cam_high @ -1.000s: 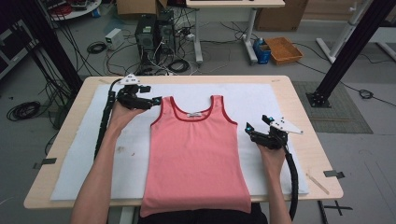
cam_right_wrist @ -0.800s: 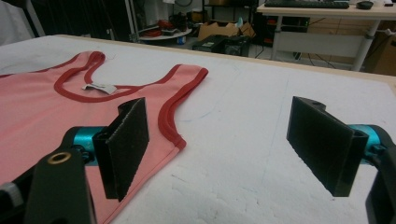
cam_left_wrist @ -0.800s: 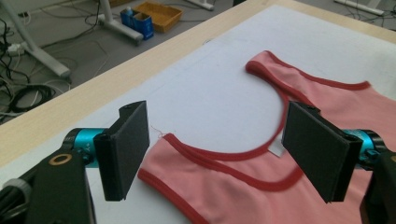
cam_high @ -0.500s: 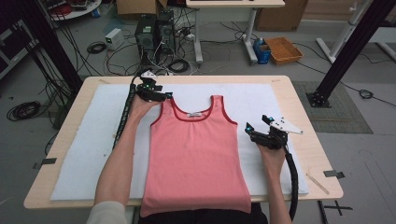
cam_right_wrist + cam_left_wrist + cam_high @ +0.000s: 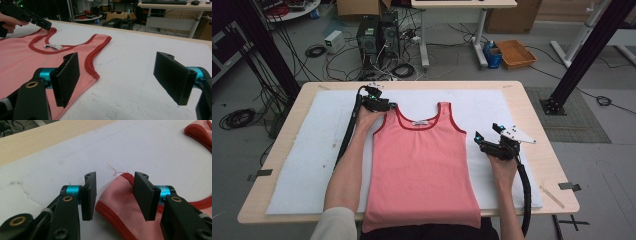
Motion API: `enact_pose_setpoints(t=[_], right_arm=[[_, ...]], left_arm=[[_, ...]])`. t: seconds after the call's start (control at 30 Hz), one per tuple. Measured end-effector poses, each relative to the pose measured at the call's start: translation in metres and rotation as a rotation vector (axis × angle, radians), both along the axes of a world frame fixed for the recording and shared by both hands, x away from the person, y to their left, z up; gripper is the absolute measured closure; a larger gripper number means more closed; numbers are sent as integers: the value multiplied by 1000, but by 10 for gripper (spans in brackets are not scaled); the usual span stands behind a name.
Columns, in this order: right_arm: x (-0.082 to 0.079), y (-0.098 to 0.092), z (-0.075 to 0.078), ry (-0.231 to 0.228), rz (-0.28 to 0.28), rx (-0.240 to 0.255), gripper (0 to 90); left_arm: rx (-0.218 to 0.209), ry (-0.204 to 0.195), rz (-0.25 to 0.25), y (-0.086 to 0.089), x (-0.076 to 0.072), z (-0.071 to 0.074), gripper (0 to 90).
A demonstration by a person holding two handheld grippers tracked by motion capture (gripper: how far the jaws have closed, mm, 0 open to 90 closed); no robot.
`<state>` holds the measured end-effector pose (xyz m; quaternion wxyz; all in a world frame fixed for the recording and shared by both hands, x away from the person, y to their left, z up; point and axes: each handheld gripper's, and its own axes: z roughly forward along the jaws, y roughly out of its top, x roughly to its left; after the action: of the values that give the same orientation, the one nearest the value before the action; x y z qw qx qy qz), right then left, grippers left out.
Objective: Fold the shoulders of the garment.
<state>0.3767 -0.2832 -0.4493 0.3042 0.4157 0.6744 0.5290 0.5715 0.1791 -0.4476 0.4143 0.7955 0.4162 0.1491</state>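
A pink tank top (image 5: 422,165) with red trim lies flat on a white mat (image 5: 302,165), neck toward the far edge. My left gripper (image 5: 387,106) sits at the top's left shoulder strap. In the left gripper view it (image 5: 115,182) is open, and the strap end (image 5: 117,195) lies on the mat between the two jaws, which are not closed on it. My right gripper (image 5: 487,134) hovers just right of the top's right armhole, open and holding nothing. In the right gripper view it (image 5: 117,65) frames bare mat, with the top (image 5: 25,62) to its left.
The mat covers most of a wooden table (image 5: 537,120). A thin wooden stick (image 5: 552,196) and a black tape piece (image 5: 568,186) lie near the front right corner. Bare mat stretches left and right of the top. Computers, cables and boxes stand on the floor beyond.
My left gripper has moved rightward and slightly away from me, from the mat beside the top to the left shoulder strap. The right gripper has stayed where it was.
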Motion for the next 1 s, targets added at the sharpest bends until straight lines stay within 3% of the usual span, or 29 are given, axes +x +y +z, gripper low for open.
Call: enact_pose_setpoints(t=[0.23, 0.37, 0.5, 0.6, 0.8, 0.87, 1.0], right_arm=[[0, 0, 0, 1, -3, -4, 209], [0, 1, 0, 1, -3, -4, 209], [0, 1, 0, 1, -4, -4, 209], [0, 1, 0, 1, -3, -4, 210], [0, 1, 0, 5, -2, -9, 209], [0, 2, 0, 6, -2, -16, 209], [0, 2, 0, 5, -1, -19, 210]], left_arm=[[12, -9, -6, -2, 1, -2, 602], [59, -29, -28, -6, 0, -3, 673], [58, -30, -46, -6, 0, -2, 800], [63, -29, -53, -6, -1, 0, 828], [48, -49, -87, -6, -12, 21, 830], [56, -67, -116, -7, -19, 31, 830], [24, -94, -153, -8, -37, 44, 830]])
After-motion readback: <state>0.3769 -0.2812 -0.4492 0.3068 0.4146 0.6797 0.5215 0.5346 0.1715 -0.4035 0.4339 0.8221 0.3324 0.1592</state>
